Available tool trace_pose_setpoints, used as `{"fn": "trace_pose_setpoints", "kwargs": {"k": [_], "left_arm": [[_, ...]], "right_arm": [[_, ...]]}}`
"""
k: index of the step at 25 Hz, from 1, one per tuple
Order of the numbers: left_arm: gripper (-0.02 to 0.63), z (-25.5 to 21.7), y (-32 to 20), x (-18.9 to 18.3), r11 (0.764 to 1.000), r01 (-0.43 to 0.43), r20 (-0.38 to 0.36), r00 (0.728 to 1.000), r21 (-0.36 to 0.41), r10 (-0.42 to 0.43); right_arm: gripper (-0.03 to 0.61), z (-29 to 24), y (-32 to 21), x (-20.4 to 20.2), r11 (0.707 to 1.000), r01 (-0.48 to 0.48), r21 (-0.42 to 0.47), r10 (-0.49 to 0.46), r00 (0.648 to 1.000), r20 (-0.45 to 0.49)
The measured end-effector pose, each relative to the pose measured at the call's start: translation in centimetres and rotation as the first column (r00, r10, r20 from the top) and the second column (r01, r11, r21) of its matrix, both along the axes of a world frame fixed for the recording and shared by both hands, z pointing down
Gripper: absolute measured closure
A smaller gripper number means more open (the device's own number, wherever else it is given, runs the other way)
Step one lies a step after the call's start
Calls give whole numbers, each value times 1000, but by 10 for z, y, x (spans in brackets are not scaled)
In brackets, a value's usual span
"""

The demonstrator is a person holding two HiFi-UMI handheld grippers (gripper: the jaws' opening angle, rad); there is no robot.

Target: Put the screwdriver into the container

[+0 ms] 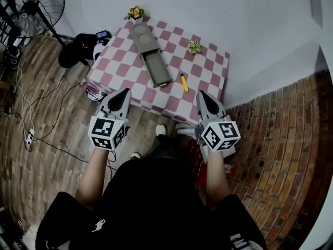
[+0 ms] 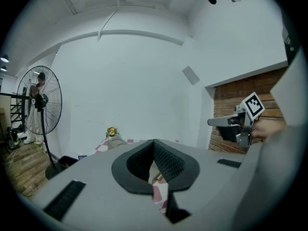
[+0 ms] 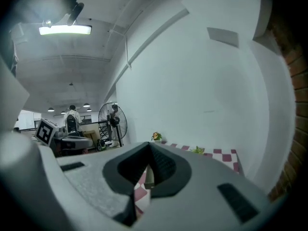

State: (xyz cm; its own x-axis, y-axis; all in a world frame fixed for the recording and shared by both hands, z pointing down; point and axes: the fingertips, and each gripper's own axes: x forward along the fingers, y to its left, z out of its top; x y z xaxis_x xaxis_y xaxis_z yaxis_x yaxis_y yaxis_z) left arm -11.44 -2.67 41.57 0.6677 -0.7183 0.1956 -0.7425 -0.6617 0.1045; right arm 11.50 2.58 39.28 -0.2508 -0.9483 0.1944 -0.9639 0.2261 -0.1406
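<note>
A yellow-handled screwdriver (image 1: pixel 183 81) lies on the pink-and-white checked table (image 1: pixel 208 66), right of a long grey container (image 1: pixel 151 53) whose near section stands open. Both grippers hover at the table's near edge, short of both objects. My left gripper (image 1: pixel 124 91) is shut with nothing in it; in its own view the ribbed pads (image 2: pixel 166 160) meet at the tip of the left gripper (image 2: pixel 154 142). My right gripper (image 1: pixel 202 94) is shut and empty too, its tips closed in its own view, where the right gripper (image 3: pixel 149 145) points over the table.
Two small potted plants (image 1: pixel 136 12) (image 1: pixel 194 46) stand at the table's far side by the white wall. A standing fan (image 1: pixel 36 4), a black bag (image 1: pixel 78 48) and cables are on the wood floor at left. The floor at right is brick.
</note>
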Motion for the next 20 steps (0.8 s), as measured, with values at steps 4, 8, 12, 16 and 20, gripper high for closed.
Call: {"fn": "trace_pose_setpoints", "kwargs": {"k": [4,8,12,16,20], "left_arm": [[612,3,-35,31,1000,24,6,1000,7,-24],[612,6,-66,58,998,66,7,998,8,-66],[612,17,-90,80,993,115,25,993,-17,-115],[612,29,-105,96,987,157,60,986,-35,-154],[612,44,-116,106,980,190,99,978,-52,-184]], "right_arm": [[577,36,-46,34,997,26,-74,-29,998,-46],[577,59,-92,63,989,65,-130,-72,996,-50],[577,86,-126,80,975,113,-191,-123,992,-42],[577,125,-149,86,950,165,-265,-183,982,-45],[577,166,-158,86,916,212,-341,-237,971,-30]]}}
